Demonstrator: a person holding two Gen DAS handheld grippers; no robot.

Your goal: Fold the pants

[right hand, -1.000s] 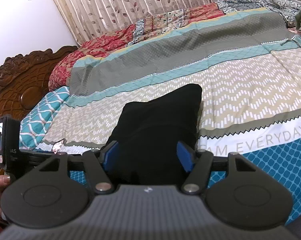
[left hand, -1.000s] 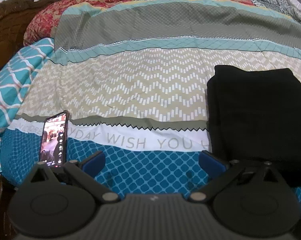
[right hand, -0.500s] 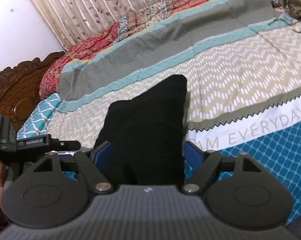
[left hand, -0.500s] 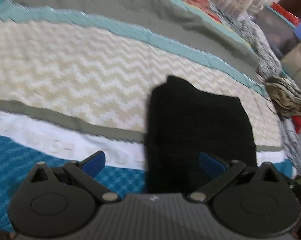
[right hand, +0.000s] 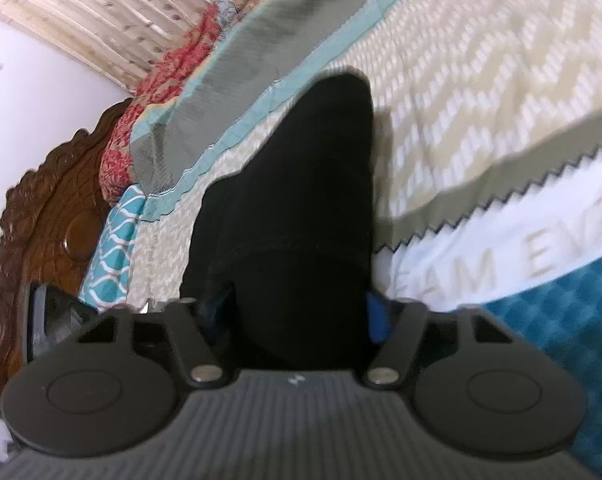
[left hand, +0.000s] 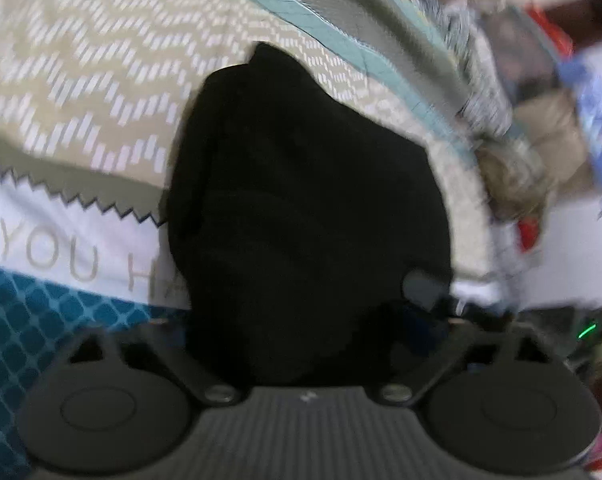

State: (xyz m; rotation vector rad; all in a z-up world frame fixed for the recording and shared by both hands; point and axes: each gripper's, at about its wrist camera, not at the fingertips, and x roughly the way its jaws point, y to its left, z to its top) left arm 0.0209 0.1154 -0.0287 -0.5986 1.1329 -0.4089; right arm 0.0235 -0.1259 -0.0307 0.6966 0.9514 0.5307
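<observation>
The folded black pants [left hand: 301,200] lie on the patterned bedspread [left hand: 81,80]. In the left wrist view their near end fills the space between my left gripper's [left hand: 297,320] jaws. Those jaws are closing but still stand wide, and blur and dark cloth hide the pads. In the right wrist view the pants [right hand: 301,200] run away from me as a thick roll. My right gripper [right hand: 297,310] is closing on the roll's near end. Its blue pads [right hand: 377,316] sit against the cloth on both sides.
The bedspread [right hand: 481,80] stretches right and far. A carved wooden headboard [right hand: 41,220] and a teal pillow [right hand: 113,240] stand at the left, with the other gripper's body [right hand: 45,320] low beside them. Loose clothes and clutter [left hand: 513,176] lie past the bed's right edge.
The left view has swung right and dipped, so the phone is gone and the pants fill its middle. Both grippers have come down onto the pants' near end. Both pairs of jaws have narrowed.
</observation>
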